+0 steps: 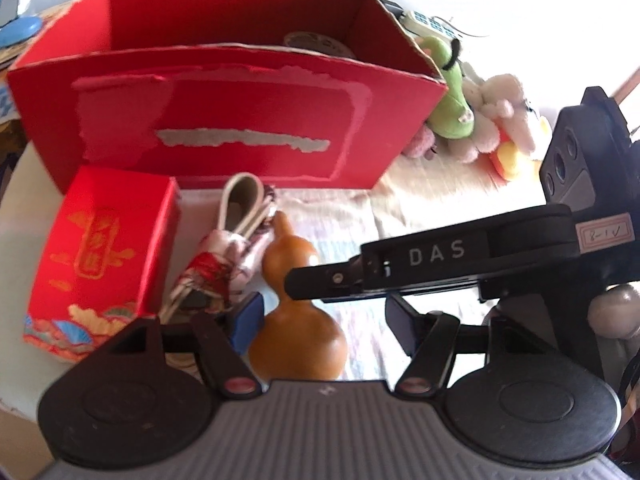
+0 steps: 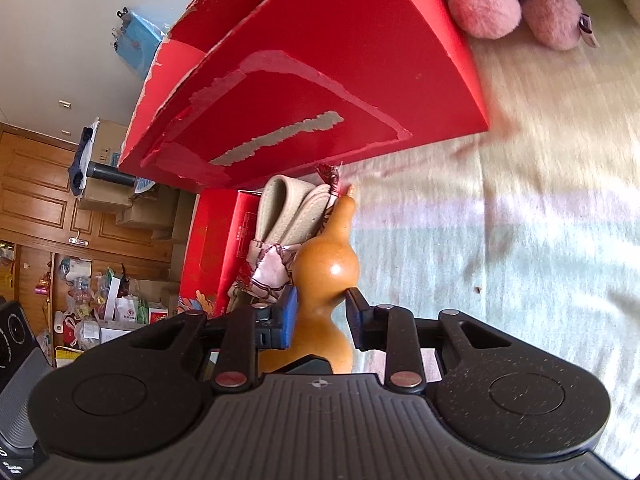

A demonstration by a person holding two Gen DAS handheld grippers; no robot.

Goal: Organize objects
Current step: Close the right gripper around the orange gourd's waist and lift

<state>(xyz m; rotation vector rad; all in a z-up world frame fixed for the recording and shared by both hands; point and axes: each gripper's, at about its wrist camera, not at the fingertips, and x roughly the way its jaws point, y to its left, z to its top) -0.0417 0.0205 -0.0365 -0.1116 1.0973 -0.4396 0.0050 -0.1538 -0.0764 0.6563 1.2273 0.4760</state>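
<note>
Gourd [image 2: 326, 272] stands upright on the cloth-covered worktop, neck up, just in front of the big red box [image 2: 320, 80] with the strap bundle [image 2: 276, 240] touching its left side. Right tool [image 2: 322, 314] is nearer: jaws straddle the waist, left pad touching, right pad a hair off, no firm grip yet. Left tool [image 1: 324, 320] is half open, empty, gourd by its left finger.

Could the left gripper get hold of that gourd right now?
Probably not cleanly: the gourd sits between the open left gripper, but the right gripper already straddles its waist, crossing the left's path.
</note>
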